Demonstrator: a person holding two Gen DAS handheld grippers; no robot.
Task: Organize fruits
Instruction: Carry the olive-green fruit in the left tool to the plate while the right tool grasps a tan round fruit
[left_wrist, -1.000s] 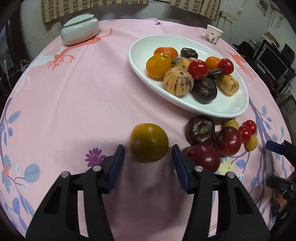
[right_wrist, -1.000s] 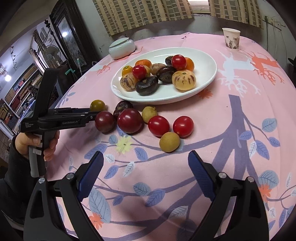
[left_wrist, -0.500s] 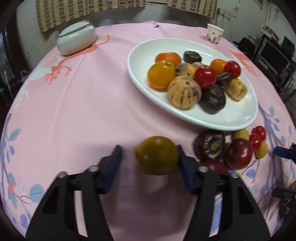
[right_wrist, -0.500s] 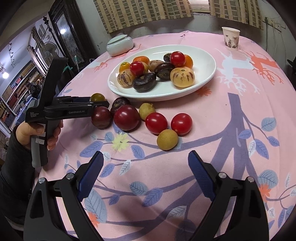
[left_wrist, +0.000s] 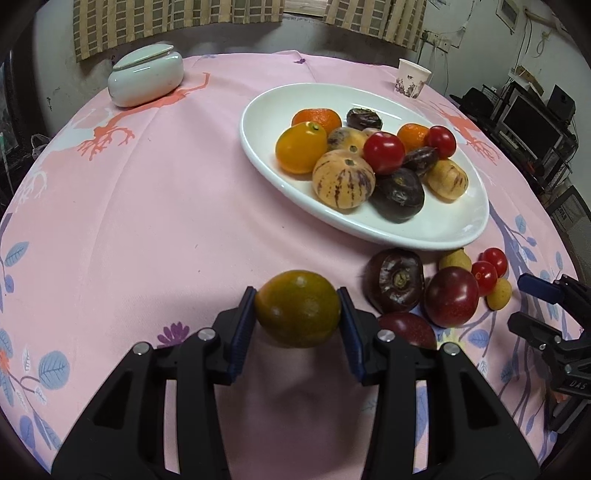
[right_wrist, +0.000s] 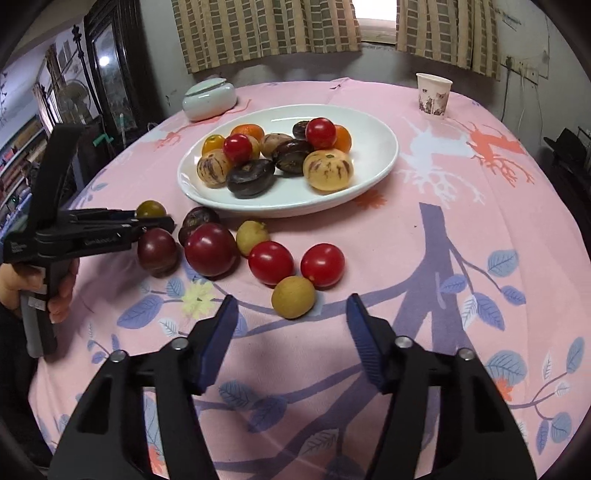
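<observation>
Pink cloth printed with branches and leaves covers the table (left_wrist: 155, 206), the largest thing in view. On it, the white oval plate (left_wrist: 458, 225) serves as landmark: it already carries a heap of fruit, orange, yellow, striped, red and dark purple. A pale lidded dish (left_wrist: 146, 78) sits well beyond the plate's left end, and a paper cup (left_wrist: 412, 78) stands beyond its far right end.

Just off the plate's near rim lies a loose cluster still on the cloth: a dark purple fruit (left_wrist: 395, 280), a deep red plum (left_wrist: 451, 297), two cherry tomatoes (right_wrist: 271, 262) and small tan fruits (right_wrist: 293, 297).

The left hand-held gripper (left_wrist: 297, 314) is closed on a round green-orange citrus (left_wrist: 297, 308), both pads pressing its sides, on the near-left side of the plate beside the cluster. From there the plate lies ahead and to the right, so carrying the citrus to it probably means a forward, rightward swing over the rim.

The right hand-held gripper (right_wrist: 291, 334) hangs open and empty, nearest the tan fruit on the plate's near side.
</observation>
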